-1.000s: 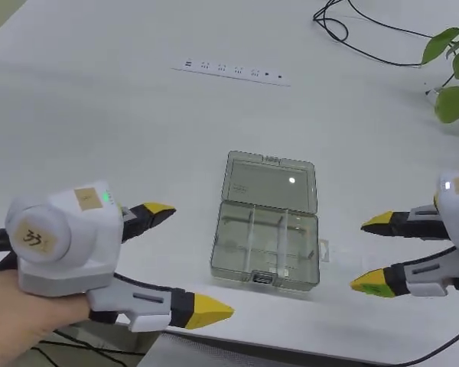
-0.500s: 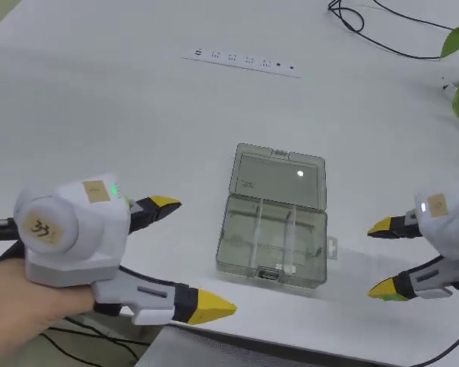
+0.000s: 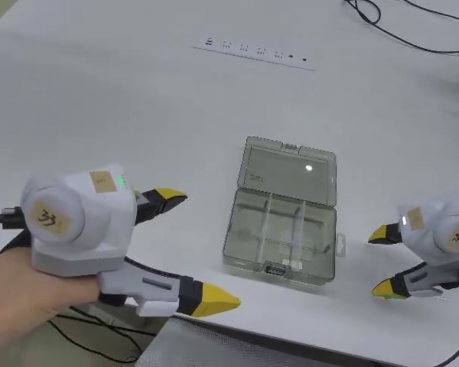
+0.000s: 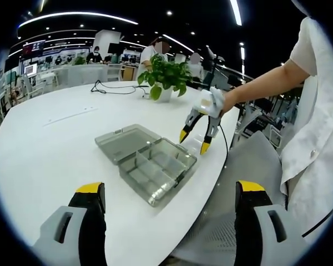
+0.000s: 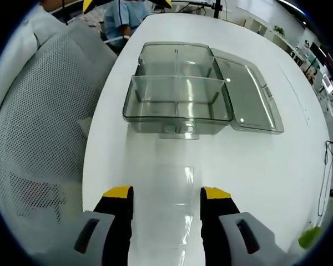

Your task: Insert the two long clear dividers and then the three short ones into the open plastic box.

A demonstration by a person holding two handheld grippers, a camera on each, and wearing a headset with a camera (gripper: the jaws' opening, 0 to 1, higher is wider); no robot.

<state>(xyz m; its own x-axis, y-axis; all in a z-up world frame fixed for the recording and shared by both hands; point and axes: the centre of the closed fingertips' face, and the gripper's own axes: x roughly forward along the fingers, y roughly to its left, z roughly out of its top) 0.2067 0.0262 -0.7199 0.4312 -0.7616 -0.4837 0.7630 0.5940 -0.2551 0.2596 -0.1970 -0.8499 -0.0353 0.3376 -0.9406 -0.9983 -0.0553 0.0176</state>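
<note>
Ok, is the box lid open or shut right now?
Open. The lid lies flat on the table beyond the box, hinged back, and the compartments show uncovered in the right gripper view.

Smoky clear plastic on the box (image 3: 283, 222), glossy all over, with a lamp glinting off its lid (image 3: 287, 172). The worktop (image 3: 138, 115) is white and smooth, with a soft sheen that mirrors the box wall in the right gripper view. Left claw (image 3: 205, 250): matt white plastic shell, black jaws, dull yellow tips. Right claw (image 3: 376, 263), same finish. On the right beside the box lies a clear divider (image 5: 180, 194), slick as glass, its edges catching light. At the worktop's near edge, a chair (image 5: 39, 111) in grey woven mesh.
</note>
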